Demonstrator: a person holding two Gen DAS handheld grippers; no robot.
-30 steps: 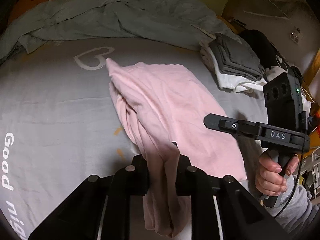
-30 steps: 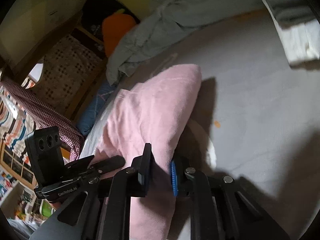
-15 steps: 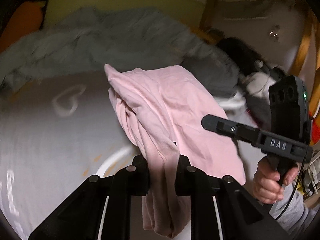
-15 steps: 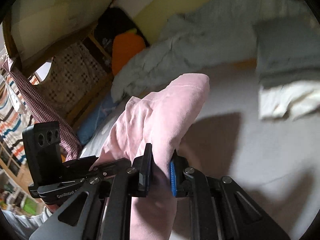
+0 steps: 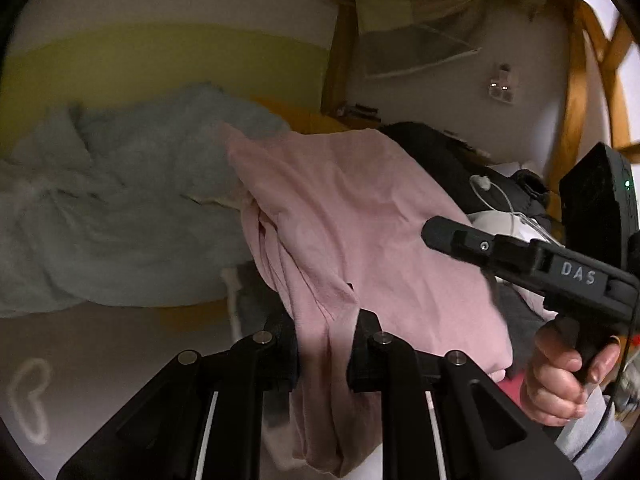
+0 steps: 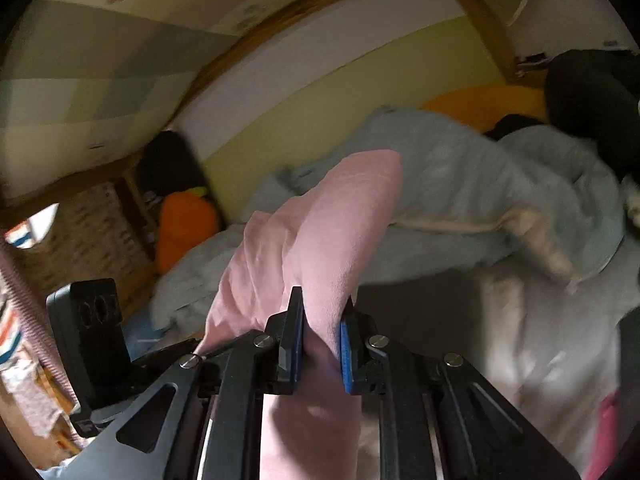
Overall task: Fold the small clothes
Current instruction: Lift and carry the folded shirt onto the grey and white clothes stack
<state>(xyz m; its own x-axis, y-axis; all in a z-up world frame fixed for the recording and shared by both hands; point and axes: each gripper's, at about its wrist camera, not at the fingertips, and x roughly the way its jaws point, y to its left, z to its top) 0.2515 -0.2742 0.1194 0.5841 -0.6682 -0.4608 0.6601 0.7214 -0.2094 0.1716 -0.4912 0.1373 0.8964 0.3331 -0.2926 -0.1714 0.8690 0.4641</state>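
Left-wrist view, left to right. At 9 o'clock lay a rumpled pale blue-grey duvet [image 5: 132,208] on the grey bed sheet [image 5: 80,344]. At centre, the soft pink cotton garment [image 5: 352,216] hung lifted clear of the sheet, one bunched edge clamped between the fingers of the left gripper [image 5: 324,340] at 6 o'clock. At 3 o'clock the right gripper [image 5: 460,236] was seen side-on; in the right-wrist view its blue-padded fingers [image 6: 346,356] were closed on another fold of the same garment, at 6 o'clock. Progress, as judged: the garment was held aloft at two points, unflattened and creased; laying it out and every fold appeared still to be done.
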